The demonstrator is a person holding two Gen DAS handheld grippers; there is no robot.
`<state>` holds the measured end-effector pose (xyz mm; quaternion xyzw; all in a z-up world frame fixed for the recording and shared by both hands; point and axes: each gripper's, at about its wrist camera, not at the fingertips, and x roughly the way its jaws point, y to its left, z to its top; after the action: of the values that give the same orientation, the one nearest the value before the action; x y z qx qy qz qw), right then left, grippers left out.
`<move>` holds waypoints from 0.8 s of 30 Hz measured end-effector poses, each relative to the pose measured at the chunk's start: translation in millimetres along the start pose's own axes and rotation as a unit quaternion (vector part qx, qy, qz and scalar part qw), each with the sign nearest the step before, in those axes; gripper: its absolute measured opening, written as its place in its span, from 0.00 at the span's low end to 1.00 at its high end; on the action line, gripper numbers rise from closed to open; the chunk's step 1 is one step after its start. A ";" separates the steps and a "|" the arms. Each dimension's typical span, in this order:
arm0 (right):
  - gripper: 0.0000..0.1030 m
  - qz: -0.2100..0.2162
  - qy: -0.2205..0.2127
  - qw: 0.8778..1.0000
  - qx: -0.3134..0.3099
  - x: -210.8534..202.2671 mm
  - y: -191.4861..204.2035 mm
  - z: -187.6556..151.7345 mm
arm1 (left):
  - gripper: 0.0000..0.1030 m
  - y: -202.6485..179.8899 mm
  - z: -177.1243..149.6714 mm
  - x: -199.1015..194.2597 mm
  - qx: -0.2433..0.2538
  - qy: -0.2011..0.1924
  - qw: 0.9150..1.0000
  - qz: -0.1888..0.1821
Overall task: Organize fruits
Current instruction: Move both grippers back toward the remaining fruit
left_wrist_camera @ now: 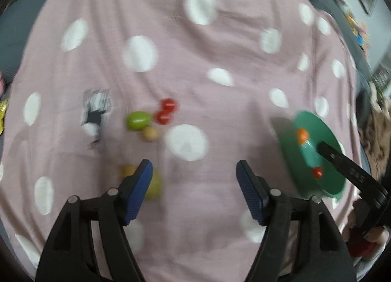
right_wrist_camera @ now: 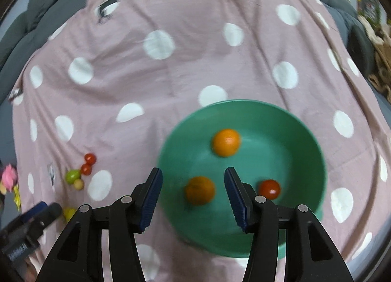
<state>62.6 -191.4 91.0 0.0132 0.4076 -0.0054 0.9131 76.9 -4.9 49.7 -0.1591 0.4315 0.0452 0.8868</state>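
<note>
Left gripper (left_wrist_camera: pixel 194 172) spread wide, empty, above pink cloth (left_wrist_camera: pixel 220 45); loose fruit (left_wrist_camera: pixel 149 120) just ahead and left of its fingers. Right gripper (right_wrist_camera: pixel 193 179) also wide, empty, hovering over green bowl (right_wrist_camera: pixel 305 120) holding three fruits. Left nearer the loose pile.

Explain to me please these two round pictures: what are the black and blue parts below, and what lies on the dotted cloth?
Each picture comes from a camera on a hand-held claw, looking along its two blue fingers. A person holds one claw per hand. The left claw and the right claw are both open and hold nothing. The right one hangs over a green bowl holding two oranges and a tomato. On the pink cloth lie a green fruit, two tomatoes, a beige ball and a yellowish fruit.
</note>
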 end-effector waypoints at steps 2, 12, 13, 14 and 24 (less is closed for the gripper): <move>0.52 0.001 0.005 1.000 -0.014 3.1 12.4 -2.7 | 0.70 19.8 0.0 -0.8 -0.029 -0.004 1.000 0.008; 0.52 0.066 0.041 0.995 -0.064 29.9 75.0 -22.2 | 0.71 96.8 11.9 3.0 -0.110 -0.002 0.994 0.013; 0.52 0.079 0.048 0.993 -0.070 33.1 83.3 -24.6 | 0.71 100.4 12.1 3.5 -0.114 -0.003 0.993 0.016; 0.52 0.089 0.053 0.992 -0.077 35.8 90.9 -26.8 | 0.70 104.2 11.9 3.7 -0.118 -0.002 0.993 0.018; 0.41 0.191 0.126 0.963 -0.146 60.0 174.2 -52.7 | 0.55 113.3 15.2 7.3 -0.124 -0.012 0.992 0.008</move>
<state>67.1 -15.7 14.6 -0.0417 0.5053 0.2300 0.8307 68.1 106.7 25.3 -0.2641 0.4133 0.1069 0.8649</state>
